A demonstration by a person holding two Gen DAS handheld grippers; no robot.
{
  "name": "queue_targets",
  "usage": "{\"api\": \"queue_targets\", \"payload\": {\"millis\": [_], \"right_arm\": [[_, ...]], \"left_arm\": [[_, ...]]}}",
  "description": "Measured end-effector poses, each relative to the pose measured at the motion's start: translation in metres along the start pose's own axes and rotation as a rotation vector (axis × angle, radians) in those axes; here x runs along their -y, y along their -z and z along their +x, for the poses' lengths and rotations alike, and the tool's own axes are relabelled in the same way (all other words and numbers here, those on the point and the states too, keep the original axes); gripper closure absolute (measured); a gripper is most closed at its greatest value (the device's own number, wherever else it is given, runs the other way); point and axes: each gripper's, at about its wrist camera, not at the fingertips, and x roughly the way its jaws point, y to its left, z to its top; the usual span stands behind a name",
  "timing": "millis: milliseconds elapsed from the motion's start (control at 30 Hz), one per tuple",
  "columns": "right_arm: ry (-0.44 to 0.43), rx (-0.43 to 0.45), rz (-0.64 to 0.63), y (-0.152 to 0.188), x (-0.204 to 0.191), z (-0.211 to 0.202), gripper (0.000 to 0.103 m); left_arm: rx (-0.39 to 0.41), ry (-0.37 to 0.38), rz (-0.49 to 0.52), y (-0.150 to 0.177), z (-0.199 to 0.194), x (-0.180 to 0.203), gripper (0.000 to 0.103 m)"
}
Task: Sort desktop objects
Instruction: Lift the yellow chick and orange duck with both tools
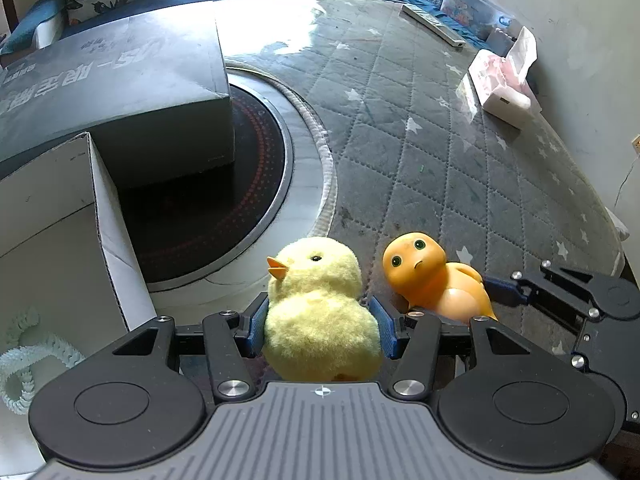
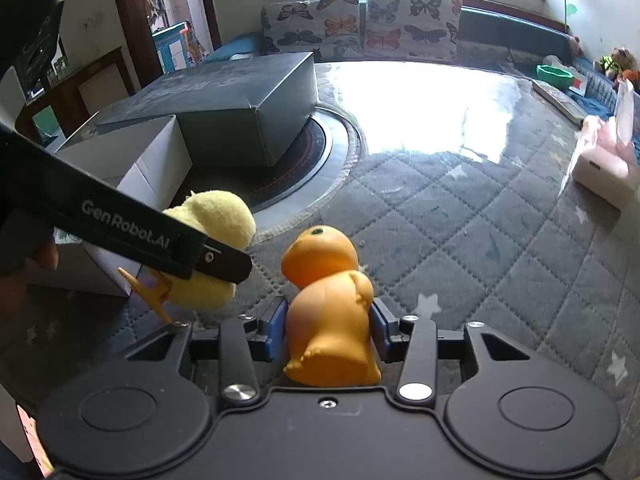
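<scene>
My left gripper (image 1: pixel 322 326) is shut on a fluffy yellow chick toy (image 1: pixel 320 308), its blue pads pressing both sides of the body. My right gripper (image 2: pixel 330 334) is shut on an orange rubber duck toy (image 2: pixel 332 320). The two toys sit side by side: the orange duck (image 1: pixel 434 280) shows just right of the chick in the left wrist view, with the right gripper (image 1: pixel 508 290) reaching in from the right. In the right wrist view the chick (image 2: pixel 212 220) is left of the duck, partly hidden by the left gripper's black arm (image 2: pixel 140 232).
A white open cardboard box (image 1: pixel 60 216) stands at the left with a pale coiled toy (image 1: pixel 28 356) in it. A dark grey box (image 1: pixel 120 92) lies behind it, over a round black cooktop (image 1: pixel 224 200). A tissue pack (image 1: pixel 504 80) lies far right on the quilted table cover (image 1: pixel 440 152).
</scene>
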Motion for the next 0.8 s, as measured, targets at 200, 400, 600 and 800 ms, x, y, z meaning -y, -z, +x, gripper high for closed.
{"api": "queue_targets", "payload": {"millis": [200, 400, 600, 800], "right_arm": [[-0.006, -0.021, -0.011, -0.009, 0.0, 0.011, 0.062], [0.011, -0.009, -0.024, -0.01, -0.004, 0.006, 0.062], [0.023, 0.029, -0.021, -0.015, -0.004, -0.008, 0.062], [0.023, 0.077, -0.04, -0.025, -0.014, -0.027, 0.062]], "left_arm": [[-0.006, -0.002, -0.002, 0.0, 0.002, 0.0, 0.047], [0.002, 0.003, -0.009, -0.001, -0.003, -0.002, 0.047], [0.027, 0.019, -0.018, -0.002, -0.018, -0.004, 0.047], [0.061, 0.029, -0.024, -0.002, -0.041, -0.008, 0.047]]}}
